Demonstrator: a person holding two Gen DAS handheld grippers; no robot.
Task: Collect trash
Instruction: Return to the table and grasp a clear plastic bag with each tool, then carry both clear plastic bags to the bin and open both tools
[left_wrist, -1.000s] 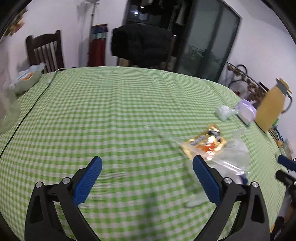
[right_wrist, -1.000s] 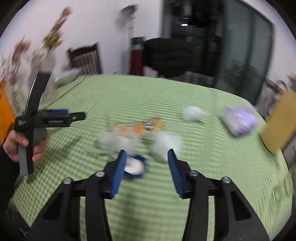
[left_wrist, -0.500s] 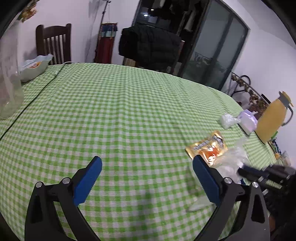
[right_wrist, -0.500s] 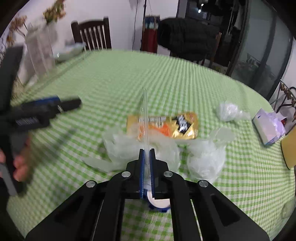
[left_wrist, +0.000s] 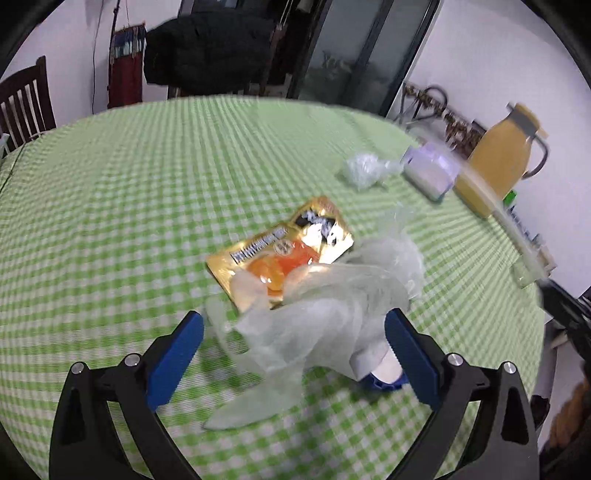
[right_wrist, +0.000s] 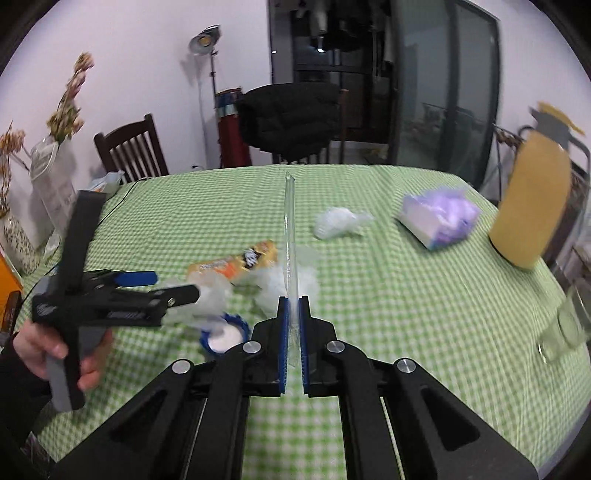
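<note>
Right gripper (right_wrist: 293, 325) clamps a clear plastic strip (right_wrist: 290, 236) mid-frame; left gripper (left_wrist: 293, 345) gapes around crumpled bags (left_wrist: 332, 306). A thin pinch could slip.

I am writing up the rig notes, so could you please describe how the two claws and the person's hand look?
Both the left claw and the right claw have black angular frames with triangular cut-outs, silver screws and blue ribbed finger pads. The left tool has a grey handle and small white lettering. The hand is bare, with a dark sleeve at the wrist.
</note>
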